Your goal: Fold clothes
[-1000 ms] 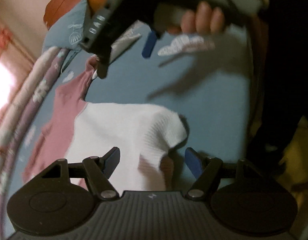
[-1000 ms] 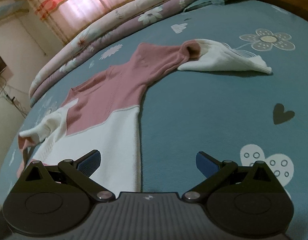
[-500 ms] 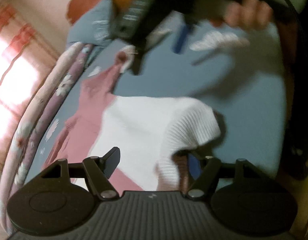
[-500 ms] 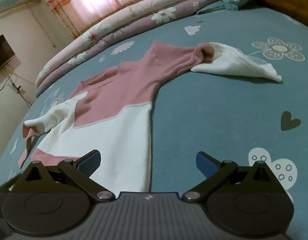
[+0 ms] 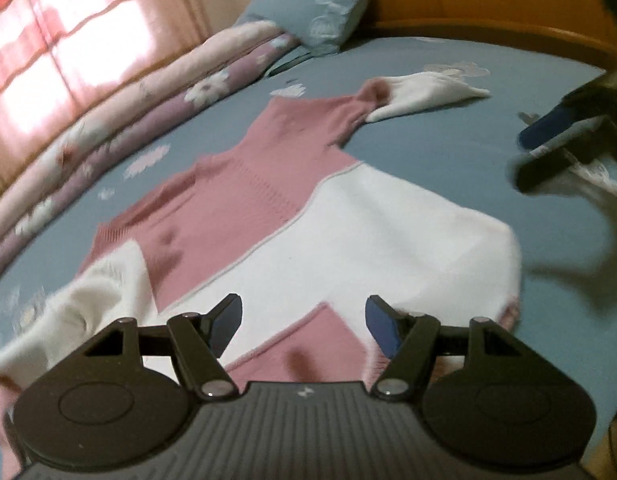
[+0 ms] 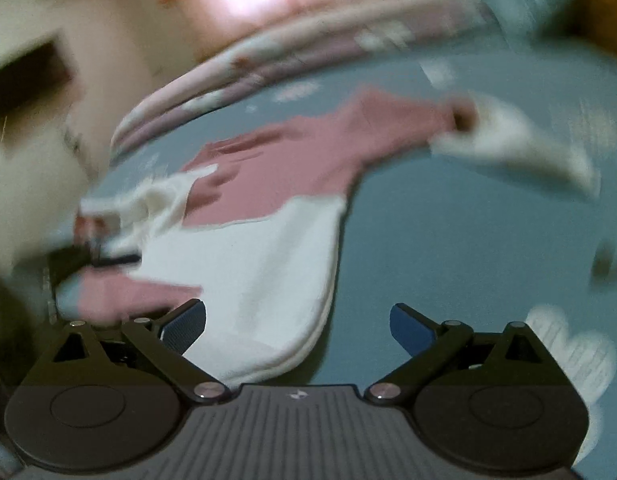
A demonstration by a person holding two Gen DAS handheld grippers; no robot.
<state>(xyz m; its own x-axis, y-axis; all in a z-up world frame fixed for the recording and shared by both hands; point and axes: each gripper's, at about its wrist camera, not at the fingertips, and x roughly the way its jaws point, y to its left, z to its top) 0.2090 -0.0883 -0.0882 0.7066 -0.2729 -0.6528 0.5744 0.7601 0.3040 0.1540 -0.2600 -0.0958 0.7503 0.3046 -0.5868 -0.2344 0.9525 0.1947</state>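
- a pink and white sweater point(image 5: 292, 216) is lying flat on a blue bedsheet point(image 5: 448, 152), just ahead of both jaws.
- left gripper point(image 5: 304, 320) is hovering open, gripping nothing.
- right gripper point(image 6: 298, 324) is hovering open, empty.

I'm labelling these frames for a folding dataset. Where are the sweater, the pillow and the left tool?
sweater point(image 5: 388, 236): left wrist view, white lower body panel.
pillow point(image 5: 320, 12): left wrist view, middle of its blue face.
left tool point(image 5: 304, 316): left wrist view, gap midway between its fingertips.
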